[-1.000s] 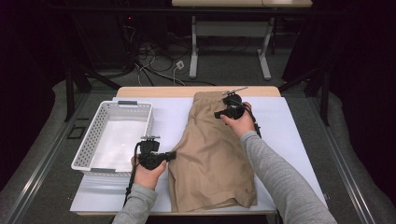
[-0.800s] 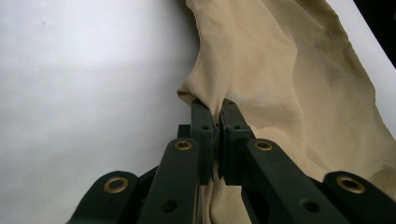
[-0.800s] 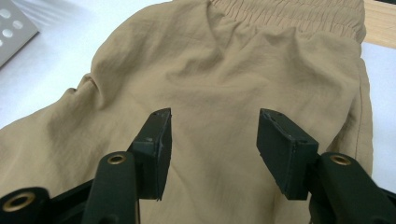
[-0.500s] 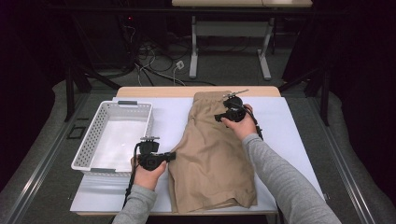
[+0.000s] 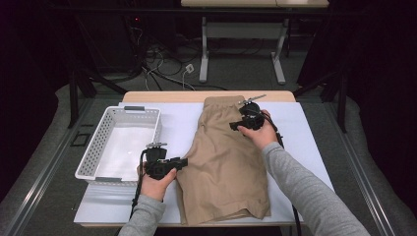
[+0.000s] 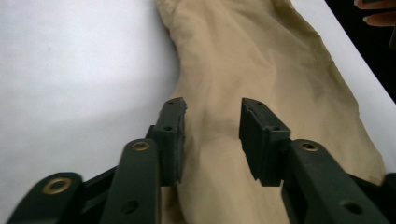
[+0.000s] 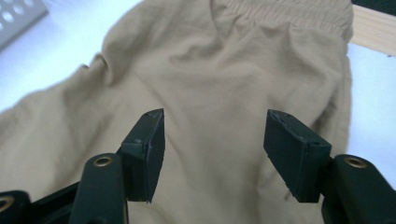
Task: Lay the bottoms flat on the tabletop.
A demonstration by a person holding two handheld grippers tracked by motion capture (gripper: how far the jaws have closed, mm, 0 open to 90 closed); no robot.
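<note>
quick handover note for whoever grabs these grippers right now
Left gripper: fingers have just been opening, now apart over the left edge of the tan shorts, not pinching.
Right gripper: open, has been widening, over the cloth below the waistband.
Shorts lie folded on the white mat; white basket sits to their left.
Done: shorts laid down and let go. Left: probably another fold, or into the basket.

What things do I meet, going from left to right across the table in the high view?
Basket → left gripper → shorts → right gripper, which hangs over the shorts' far part.
</note>
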